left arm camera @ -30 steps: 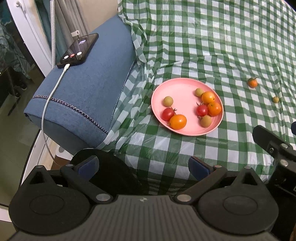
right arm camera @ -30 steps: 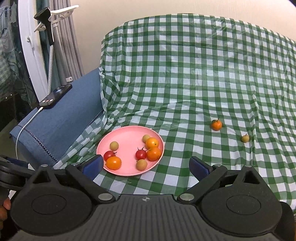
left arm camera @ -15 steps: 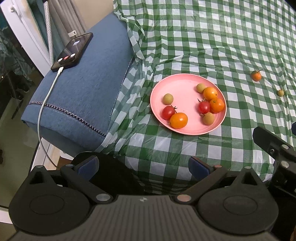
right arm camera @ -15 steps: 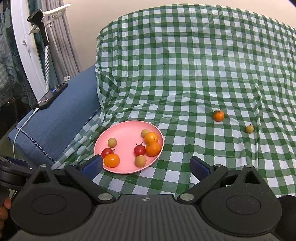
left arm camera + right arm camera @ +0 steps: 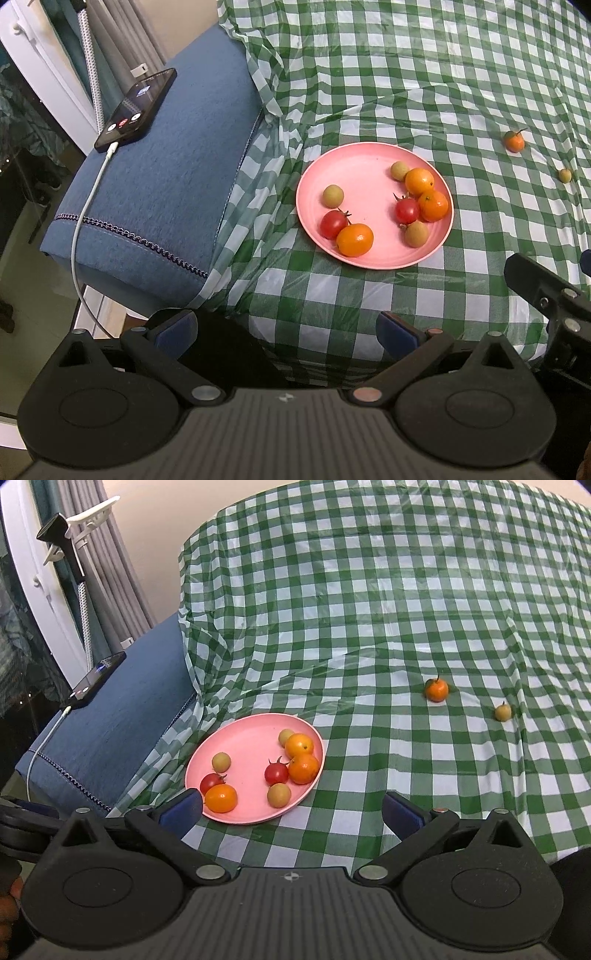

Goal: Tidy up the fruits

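A pink plate (image 5: 365, 173) (image 5: 247, 746) lies on the green checked cloth and holds several small fruits: oranges, red tomatoes and tan longans. A loose orange (image 5: 513, 141) (image 5: 436, 690) and a loose tan longan (image 5: 564, 175) (image 5: 502, 712) lie on the cloth to the right of the plate. My left gripper (image 5: 286, 332) is open and empty, near the table's front edge, short of the plate. My right gripper (image 5: 291, 808) is open and empty, just in front of the plate's near rim.
A blue cushion (image 5: 166, 177) lies left of the table with a black phone (image 5: 136, 109) on a white cable (image 5: 79, 236) on it. The right gripper's body (image 5: 546, 295) shows at the right edge of the left wrist view. A lamp stand (image 5: 74, 561) stands far left.
Both grippers have moved forward a little toward the table; the plate and loose fruits sit lower and closer in both views. The fruits have not moved on the cloth.
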The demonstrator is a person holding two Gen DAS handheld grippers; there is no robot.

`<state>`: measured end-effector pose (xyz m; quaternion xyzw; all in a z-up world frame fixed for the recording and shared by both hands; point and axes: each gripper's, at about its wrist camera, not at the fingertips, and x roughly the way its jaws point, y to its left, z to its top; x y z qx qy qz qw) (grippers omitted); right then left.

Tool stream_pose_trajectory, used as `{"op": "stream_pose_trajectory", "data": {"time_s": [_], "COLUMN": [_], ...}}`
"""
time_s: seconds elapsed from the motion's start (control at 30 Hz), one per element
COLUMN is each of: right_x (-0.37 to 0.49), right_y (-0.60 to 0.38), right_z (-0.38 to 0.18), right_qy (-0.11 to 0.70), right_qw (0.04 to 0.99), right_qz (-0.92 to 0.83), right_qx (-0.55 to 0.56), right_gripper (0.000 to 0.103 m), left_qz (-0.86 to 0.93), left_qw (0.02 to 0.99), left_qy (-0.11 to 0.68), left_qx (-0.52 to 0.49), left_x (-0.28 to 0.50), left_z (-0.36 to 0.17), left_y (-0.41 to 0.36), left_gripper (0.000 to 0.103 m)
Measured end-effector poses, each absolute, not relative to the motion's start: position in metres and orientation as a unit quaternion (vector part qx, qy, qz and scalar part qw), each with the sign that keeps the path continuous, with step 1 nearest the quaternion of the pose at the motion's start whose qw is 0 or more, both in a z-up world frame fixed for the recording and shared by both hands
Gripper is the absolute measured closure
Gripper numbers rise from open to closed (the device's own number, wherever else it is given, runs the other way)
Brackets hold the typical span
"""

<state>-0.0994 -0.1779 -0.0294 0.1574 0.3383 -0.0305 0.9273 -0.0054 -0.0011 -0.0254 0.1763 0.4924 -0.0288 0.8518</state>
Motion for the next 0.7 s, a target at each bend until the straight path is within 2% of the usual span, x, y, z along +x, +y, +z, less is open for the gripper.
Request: {"op": "stream_pose_trajectory", "data": {"time_s": [0.7], "right_x": [-0.101], "right_y": [-0.189], "right_z": [-0.034], "right_qy": [0.332], "right_qw": [0.923], "right_qz": [-0.043], "right_qx": [0.187], "right_gripper": [0.001], "left_qz": [-0.043], "left_qw": [0.849], "left_qy": [0.483], "left_qx": [0.209], "left_x": [-0.006], "left_z": [-0.024], "left_y": [-0.018], "left_gripper": [0.0]}}
